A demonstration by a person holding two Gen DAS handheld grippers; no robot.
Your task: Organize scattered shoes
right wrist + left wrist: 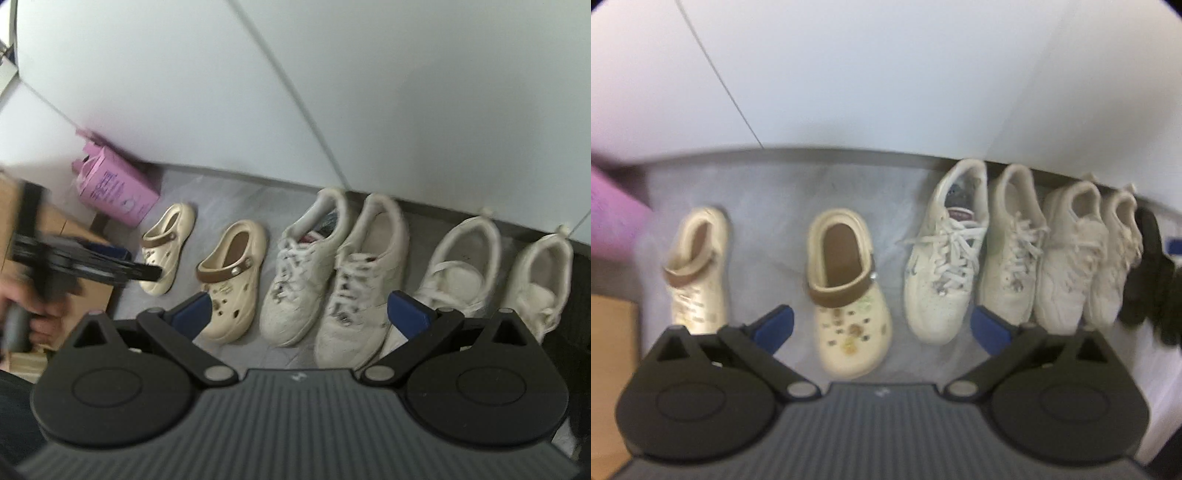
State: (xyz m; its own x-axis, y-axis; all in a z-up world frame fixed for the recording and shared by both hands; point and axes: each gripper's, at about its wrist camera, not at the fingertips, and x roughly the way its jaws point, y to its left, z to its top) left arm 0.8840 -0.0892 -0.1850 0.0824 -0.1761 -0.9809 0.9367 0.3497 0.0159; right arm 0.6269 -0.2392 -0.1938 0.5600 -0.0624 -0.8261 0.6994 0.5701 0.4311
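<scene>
Shoes stand in a row along the white wall, toes toward me. In the left wrist view: a cream clog [698,271] at left, a second cream clog [847,291] with charms apart from it, a laced white sneaker pair [942,254] [1012,247], then another white sneaker pair [1071,254] [1115,254]. My left gripper [882,325] is open and empty above the second clog's toe. In the right wrist view the same clogs [168,251] [231,280] and sneakers [303,269] [364,280] [454,273] [535,284] show. My right gripper [301,314] is open and empty above the laced sneakers.
A pink box [118,192] leans by the wall at left, beside a cardboard box [55,229]. Dark shoes [1152,273] sit at the row's right end. My left gripper's body [74,266] shows in the right wrist view near the leftmost clog. Grey floor [775,192] lies around.
</scene>
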